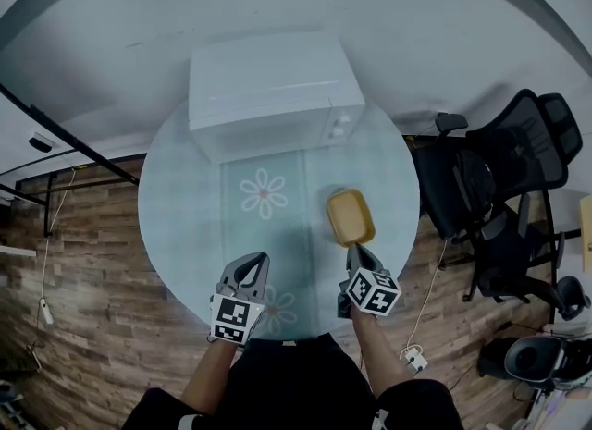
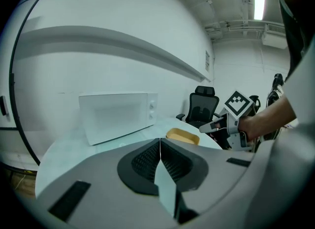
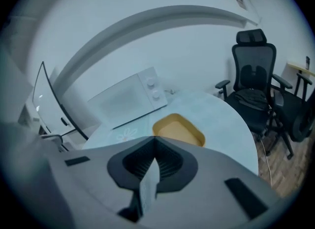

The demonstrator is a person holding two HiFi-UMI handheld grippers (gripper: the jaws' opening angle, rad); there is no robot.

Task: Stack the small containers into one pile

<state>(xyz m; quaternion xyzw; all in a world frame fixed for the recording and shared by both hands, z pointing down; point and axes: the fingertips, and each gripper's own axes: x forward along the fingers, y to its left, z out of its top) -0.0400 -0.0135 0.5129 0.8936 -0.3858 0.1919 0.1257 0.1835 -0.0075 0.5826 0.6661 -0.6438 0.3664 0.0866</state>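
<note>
Left tongs (image 1: 252, 269) and right tongs (image 1: 362, 254) pinched together, empty, over the bench (image 1: 185, 206).
The yellow container (image 1: 351, 216) lies on the bench just ahead of the right tongs, whose body hides its near rim in the right gripper view; one piece or several nested, I cannot tell.

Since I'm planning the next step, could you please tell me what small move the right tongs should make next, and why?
Probably open the right tongs. They are shut with nothing between them, tips close by the yellow container on the table, so they cannot take its rim as they stand. Only that one container is in view.
</note>
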